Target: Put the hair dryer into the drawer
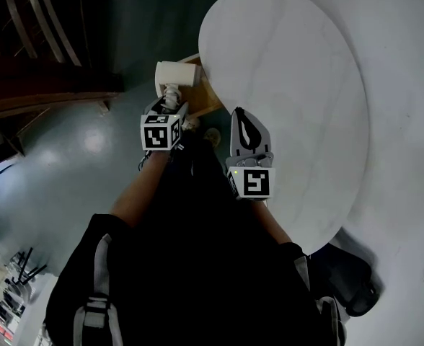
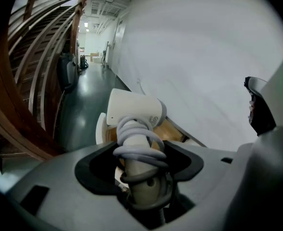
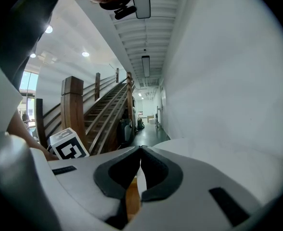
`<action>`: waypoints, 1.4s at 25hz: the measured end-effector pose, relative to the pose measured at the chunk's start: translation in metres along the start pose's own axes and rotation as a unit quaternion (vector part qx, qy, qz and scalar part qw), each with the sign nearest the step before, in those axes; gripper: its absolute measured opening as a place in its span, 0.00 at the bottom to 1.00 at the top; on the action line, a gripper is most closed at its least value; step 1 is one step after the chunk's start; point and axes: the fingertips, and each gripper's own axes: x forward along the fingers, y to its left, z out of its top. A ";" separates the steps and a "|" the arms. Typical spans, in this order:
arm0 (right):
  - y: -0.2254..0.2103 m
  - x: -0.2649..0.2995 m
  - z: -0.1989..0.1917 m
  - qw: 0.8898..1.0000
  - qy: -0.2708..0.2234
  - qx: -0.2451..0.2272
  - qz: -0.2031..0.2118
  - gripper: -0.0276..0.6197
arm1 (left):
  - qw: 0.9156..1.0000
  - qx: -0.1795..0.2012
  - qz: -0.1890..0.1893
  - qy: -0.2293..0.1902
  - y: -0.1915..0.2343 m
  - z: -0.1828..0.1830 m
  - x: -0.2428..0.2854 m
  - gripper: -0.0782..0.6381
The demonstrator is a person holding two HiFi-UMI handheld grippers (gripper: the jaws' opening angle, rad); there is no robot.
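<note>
Left gripper [image 2: 144, 167]: jaws clamped on the handle of the white hair dryer [image 2: 134, 110], with the grey cord [image 2: 140, 148] coiled round it between them. Barrel sits just ahead of the tips, wooden drawer [image 2: 174, 130] just beyond. Right gripper [image 3: 140, 150]: jaws together, empty, by the white table [image 1: 284, 85].

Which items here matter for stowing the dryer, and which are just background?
In the job: hair dryer, held by its cord-wrapped handle in the left tongs; wooden drawer.
Just around: right tongs, shut and empty; white round table; wooden staircase.
</note>
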 end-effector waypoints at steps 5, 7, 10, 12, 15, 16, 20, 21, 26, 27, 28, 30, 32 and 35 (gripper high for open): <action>-0.003 0.004 -0.008 1.000 0.006 0.003 -0.008 0.08 | 0.999 0.035 -0.002 0.035 0.002 -0.011 0.012 0.51; -0.004 0.006 -0.013 1.000 0.011 0.010 -0.012 0.08 | 0.997 0.050 0.000 0.052 0.004 -0.016 0.017 0.51; -0.002 0.009 -0.020 1.000 0.022 0.014 -0.013 0.08 | 0.994 0.074 -0.001 0.076 0.008 -0.023 0.023 0.51; 0.000 0.012 -0.024 0.999 0.024 0.016 -0.015 0.08 | 0.992 0.090 -0.004 0.093 0.010 -0.025 0.026 0.51; -0.001 0.016 -0.032 0.999 0.022 0.030 -0.022 0.08 | 0.986 0.121 -0.011 0.117 0.010 -0.029 0.032 0.51; -0.001 0.017 -0.034 0.999 0.026 0.035 -0.025 0.08 | 0.983 0.133 -0.014 0.125 0.010 -0.030 0.035 0.51; 0.001 0.023 -0.046 0.998 0.030 0.040 -0.027 0.08 | 0.973 0.168 -0.016 0.160 0.011 -0.035 0.043 0.51; 0.002 0.026 -0.048 0.998 0.019 0.043 -0.028 0.08 | 0.970 0.176 -0.017 0.168 0.010 -0.035 0.045 0.51; 0.012 0.036 -0.071 0.998 0.023 0.058 -0.020 0.08 | 0.955 0.210 -0.025 0.209 0.006 -0.036 0.056 0.51; 0.014 0.039 -0.076 0.998 0.027 0.057 -0.017 0.08 | 0.952 0.215 -0.027 0.215 0.006 -0.036 0.058 0.51; 0.016 0.042 -0.080 0.998 0.031 0.055 -0.014 0.08 | 0.949 0.220 -0.027 0.223 0.007 -0.036 0.061 0.51; 0.020 0.048 -0.089 0.998 0.043 0.047 -0.009 0.08 | 0.942 0.233 -0.029 0.239 0.007 -0.037 0.066 0.51; 0.024 0.055 -0.099 0.998 0.059 0.037 -0.004 0.08 | 0.935 0.245 -0.031 0.256 0.008 -0.039 0.070 0.51; 0.032 0.063 -0.117 0.997 0.074 0.035 0.006 0.08 | 0.925 0.255 -0.034 0.279 0.010 -0.044 0.075 0.51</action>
